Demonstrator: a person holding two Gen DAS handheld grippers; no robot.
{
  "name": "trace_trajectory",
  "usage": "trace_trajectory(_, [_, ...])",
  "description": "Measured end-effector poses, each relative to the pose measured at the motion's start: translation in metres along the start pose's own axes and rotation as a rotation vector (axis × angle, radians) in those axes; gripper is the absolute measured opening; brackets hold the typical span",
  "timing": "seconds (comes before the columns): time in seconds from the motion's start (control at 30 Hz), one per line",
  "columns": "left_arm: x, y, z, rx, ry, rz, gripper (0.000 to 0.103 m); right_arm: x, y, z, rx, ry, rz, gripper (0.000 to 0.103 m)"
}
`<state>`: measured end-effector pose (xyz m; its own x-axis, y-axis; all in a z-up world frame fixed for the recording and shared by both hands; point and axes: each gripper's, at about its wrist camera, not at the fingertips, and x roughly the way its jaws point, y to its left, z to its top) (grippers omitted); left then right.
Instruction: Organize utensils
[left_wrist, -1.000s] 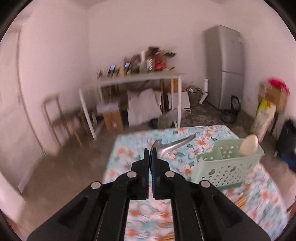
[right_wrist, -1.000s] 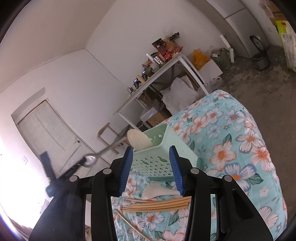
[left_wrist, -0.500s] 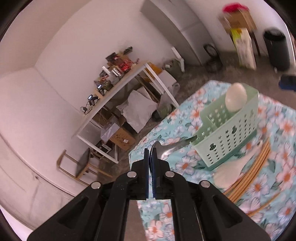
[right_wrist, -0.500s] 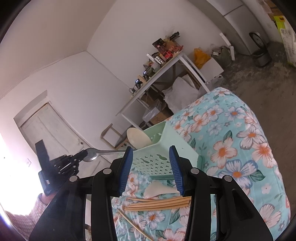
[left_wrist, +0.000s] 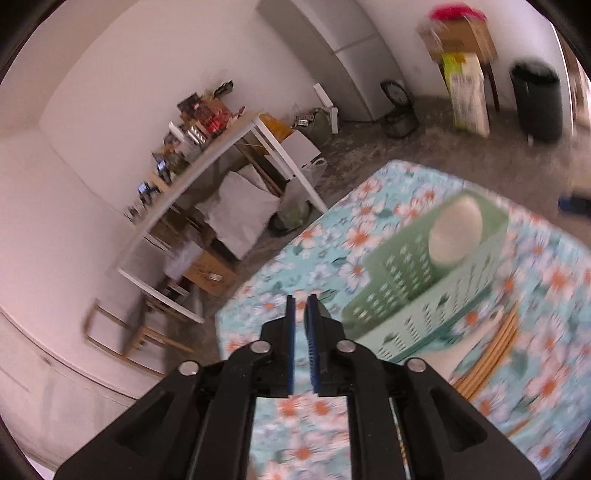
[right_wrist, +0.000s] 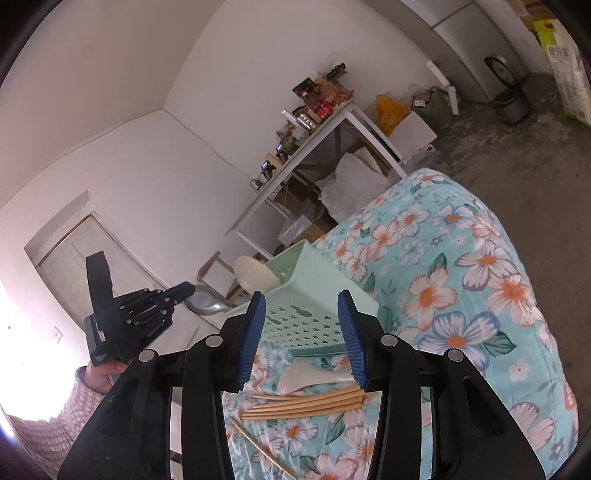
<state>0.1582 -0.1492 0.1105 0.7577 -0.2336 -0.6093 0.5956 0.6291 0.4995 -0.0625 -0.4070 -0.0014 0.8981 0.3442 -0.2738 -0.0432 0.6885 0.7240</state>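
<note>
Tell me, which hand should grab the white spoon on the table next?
Right, probably. The right gripper is open with the white spoon just below its fingertips; the left gripper is beyond the green basket, jaws opening near a metal spoon.

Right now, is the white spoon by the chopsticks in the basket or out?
Out: the white spoon lies on the cloth between basket and chopsticks.

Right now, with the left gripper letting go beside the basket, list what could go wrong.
1. The left gripper has its jaws opening and the metal spoon is at its tip, outside the green basket; the spoon may drop onto the table, not in.
2. The cream spoon already leans in the basket, so a falling spoon could strike it.
3. The chopsticks lie loose by the basket and could get knocked.
</note>
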Motion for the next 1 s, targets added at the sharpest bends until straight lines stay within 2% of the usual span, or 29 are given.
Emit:
trace_trajectory(0.03, [0.0, 0.003, 0.001, -0.036, -0.008, -0.015, 0.029, 0.0, 0.0, 0.0, 0.001, 0.001, -0.003, 0.041])
trace_trajectory(0.07, [-0.001, 0.008, 0.003, -0.082, -0.021, -0.03, 0.039, -0.001, -0.001, 0.0, 0.003, 0.001, -0.006, 0.041])
trace_trajectory(0.1, [-0.004, 0.019, 0.003, -0.158, -0.048, -0.047, 0.057, -0.001, 0.0, -0.001, 0.004, 0.001, -0.007, 0.041])
trace_trajectory(0.13, [-0.006, 0.025, 0.002, -0.21, -0.067, -0.058, 0.066, -0.001, 0.0, 0.0, 0.004, 0.002, -0.008, 0.041])
trace_trajectory(0.23, [-0.013, 0.046, -0.001, -0.349, -0.102, -0.101, 0.074, 0.0, 0.002, 0.0, -0.004, 0.007, -0.012, 0.041])
trace_trajectory(0.37, [-0.015, 0.072, -0.023, -0.53, -0.112, -0.195, 0.082, 0.002, 0.009, -0.001, -0.02, 0.018, -0.017, 0.041])
trace_trajectory(0.5, [-0.013, 0.074, -0.058, -0.628, -0.089, -0.235, 0.087, 0.008, 0.018, -0.009, -0.052, 0.05, -0.027, 0.041])
trace_trajectory(0.57, [-0.007, 0.07, -0.08, -0.678, -0.061, -0.262, 0.089, 0.013, 0.022, -0.015, -0.071, 0.081, -0.037, 0.041])
trace_trajectory(0.73, [0.023, 0.046, -0.143, -0.841, 0.065, -0.418, 0.091, 0.044, 0.035, -0.04, -0.144, 0.216, -0.093, 0.041])
trace_trajectory(0.8, [0.032, 0.036, -0.162, -0.896, 0.111, -0.457, 0.093, 0.061, 0.041, -0.051, -0.193, 0.278, -0.133, 0.041])
trace_trajectory(0.9, [0.038, 0.025, -0.183, -0.929, 0.149, -0.45, 0.096, 0.091, 0.049, -0.067, -0.252, 0.361, -0.191, 0.041])
trace_trajectory(1.0, [0.037, 0.019, -0.193, -0.914, 0.137, -0.413, 0.097, 0.118, 0.056, -0.078, -0.302, 0.415, -0.222, 0.038])
